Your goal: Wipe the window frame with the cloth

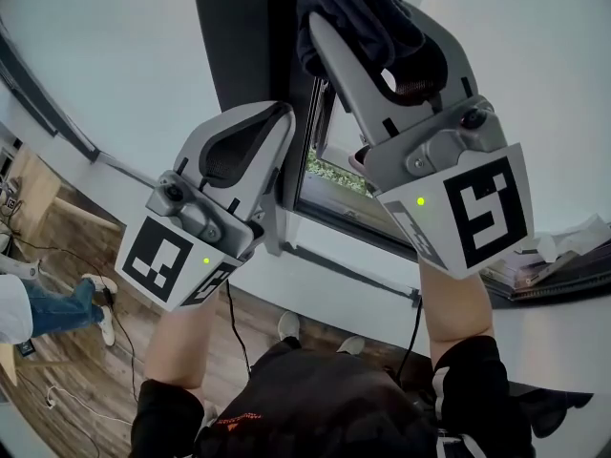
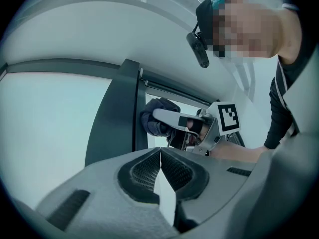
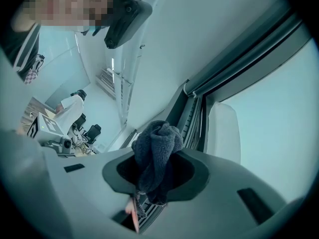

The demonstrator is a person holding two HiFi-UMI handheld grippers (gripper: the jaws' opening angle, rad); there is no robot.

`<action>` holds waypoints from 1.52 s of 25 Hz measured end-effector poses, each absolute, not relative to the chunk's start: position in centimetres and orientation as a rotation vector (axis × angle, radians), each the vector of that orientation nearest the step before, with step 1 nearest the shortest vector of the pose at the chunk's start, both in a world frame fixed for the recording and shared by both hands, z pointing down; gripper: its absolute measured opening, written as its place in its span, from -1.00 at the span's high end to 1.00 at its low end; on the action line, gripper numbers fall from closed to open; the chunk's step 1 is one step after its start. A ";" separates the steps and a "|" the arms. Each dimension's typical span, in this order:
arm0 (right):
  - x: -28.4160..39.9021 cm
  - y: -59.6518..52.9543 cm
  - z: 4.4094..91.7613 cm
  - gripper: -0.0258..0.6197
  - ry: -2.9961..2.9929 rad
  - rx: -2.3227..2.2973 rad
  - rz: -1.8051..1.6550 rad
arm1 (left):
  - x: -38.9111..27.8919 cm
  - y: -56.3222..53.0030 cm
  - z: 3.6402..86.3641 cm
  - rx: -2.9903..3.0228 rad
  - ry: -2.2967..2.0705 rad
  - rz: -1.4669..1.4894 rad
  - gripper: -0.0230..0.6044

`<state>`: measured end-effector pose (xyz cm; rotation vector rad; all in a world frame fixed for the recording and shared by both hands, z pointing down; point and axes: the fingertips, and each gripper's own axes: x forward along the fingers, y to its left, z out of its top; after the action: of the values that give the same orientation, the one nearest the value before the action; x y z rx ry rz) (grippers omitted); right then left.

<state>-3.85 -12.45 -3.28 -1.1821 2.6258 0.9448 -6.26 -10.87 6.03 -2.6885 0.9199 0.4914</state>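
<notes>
My right gripper (image 1: 329, 12) is shut on a dark bunched cloth (image 1: 358, 12), held up against the dark grey window frame (image 1: 243, 36) at the top of the head view. The cloth (image 3: 157, 156) sticks out past the jaws beside the frame's ribbed channel (image 3: 194, 118) in the right gripper view. My left gripper (image 1: 279, 122) is lower and to the left, shut with nothing in it, its tips near the frame's edge. Over in the left gripper view, the window frame (image 2: 112, 118) stands upright, with the right gripper (image 2: 162, 116) and the cloth (image 2: 154, 121) at its right side.
Pale glass (image 1: 105, 55) lies left of the frame and an opening (image 1: 329, 175) shows greenery below. A bystander (image 1: 52, 303) stands on the wooden floor at lower left. Papers (image 1: 554, 260) lie on a ledge at right.
</notes>
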 end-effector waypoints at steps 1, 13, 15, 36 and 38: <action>-3.9 -12.5 -3.1 0.58 2.625 -1.182 0.955 | -6.2 -11.0 6.3 -2.692 0.923 0.490 0.86; -3.8 -13.8 0.7 0.58 2.697 -1.175 0.917 | -5.9 -12.3 9.2 -2.764 0.960 0.458 0.86; -3.6 -13.9 1.0 0.58 2.704 -1.174 0.908 | -5.8 -12.5 9.4 -2.776 0.968 0.454 0.86; -3.4 -13.6 8.5 0.59 2.785 -1.173 0.808 | -5.5 -11.9 16.1 -2.872 1.053 0.423 0.86; -3.7 -13.6 9.2 0.59 2.793 -1.182 0.823 | -5.7 -11.7 16.7 -2.880 1.061 0.424 0.86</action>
<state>-3.73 -13.60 9.19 -1.1823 2.7926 0.8231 -5.72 -11.72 16.74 -2.8804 1.0608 0.4242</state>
